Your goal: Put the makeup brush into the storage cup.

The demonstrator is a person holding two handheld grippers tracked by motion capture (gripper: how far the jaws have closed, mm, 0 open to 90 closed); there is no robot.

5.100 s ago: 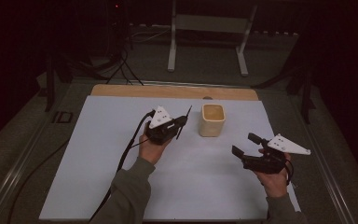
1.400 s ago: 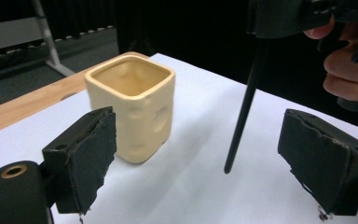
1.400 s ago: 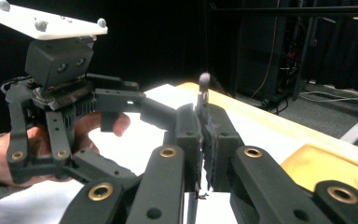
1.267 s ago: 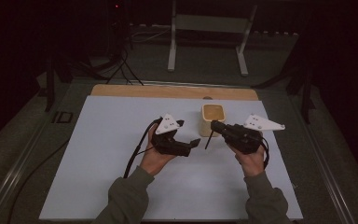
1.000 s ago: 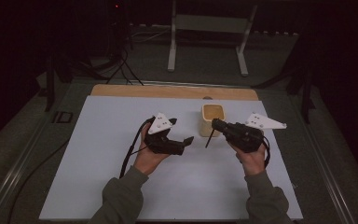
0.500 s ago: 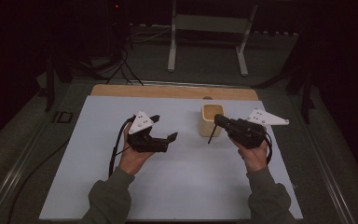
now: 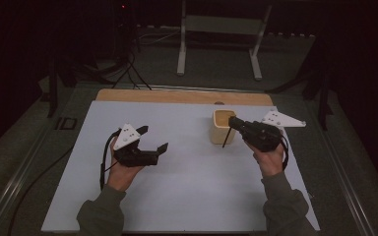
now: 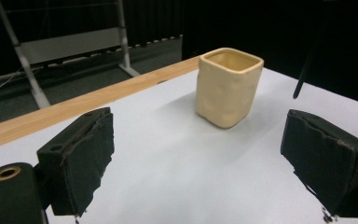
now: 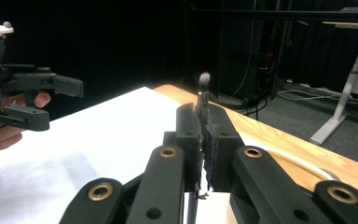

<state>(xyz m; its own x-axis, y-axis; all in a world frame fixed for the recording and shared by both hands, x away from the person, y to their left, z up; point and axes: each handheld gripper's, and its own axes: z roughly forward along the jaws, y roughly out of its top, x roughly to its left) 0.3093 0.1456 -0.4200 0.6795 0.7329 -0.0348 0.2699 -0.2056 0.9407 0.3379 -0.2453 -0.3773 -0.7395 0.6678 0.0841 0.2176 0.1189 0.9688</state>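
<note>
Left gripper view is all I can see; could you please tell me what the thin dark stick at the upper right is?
Observer: It is a thin brush, clamped in the shut jaws of the right gripper; its bristle tip sticks out past them.
Operator: Thank you. Where is that gripper relative to the cup?
Observer: In the high view it is held by the cup's right rim, and the brush handle slants down in front of the cup's wall.
</note>
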